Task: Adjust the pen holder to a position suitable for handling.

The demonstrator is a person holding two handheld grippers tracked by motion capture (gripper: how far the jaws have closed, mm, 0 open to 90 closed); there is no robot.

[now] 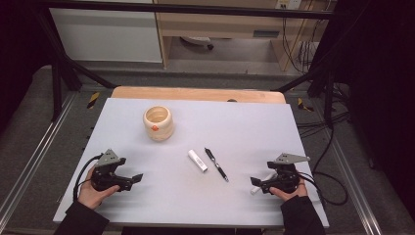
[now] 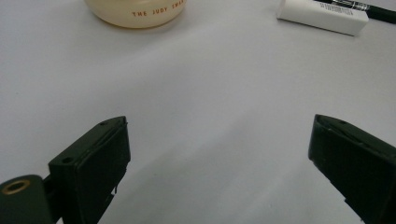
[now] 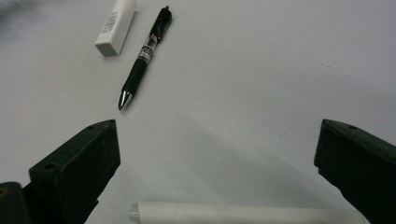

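White tabletop, evenly lit. Right gripper point(image 3: 217, 154) stands open, a slim white plastic tube point(image 3: 243, 213) lying crosswise between its jaws, untouched. Judged light, rigid, prone to rolling; grip mid-length. Left gripper point(image 2: 219, 154) open, empty.

On the table point(image 1: 147, 196), the cup point(image 1: 158, 123) stands far left, the eraser point(image 1: 197, 160) just left of the pen point(image 1: 216, 164) at centre, and a tube point(image 3: 243, 214) lies near right.
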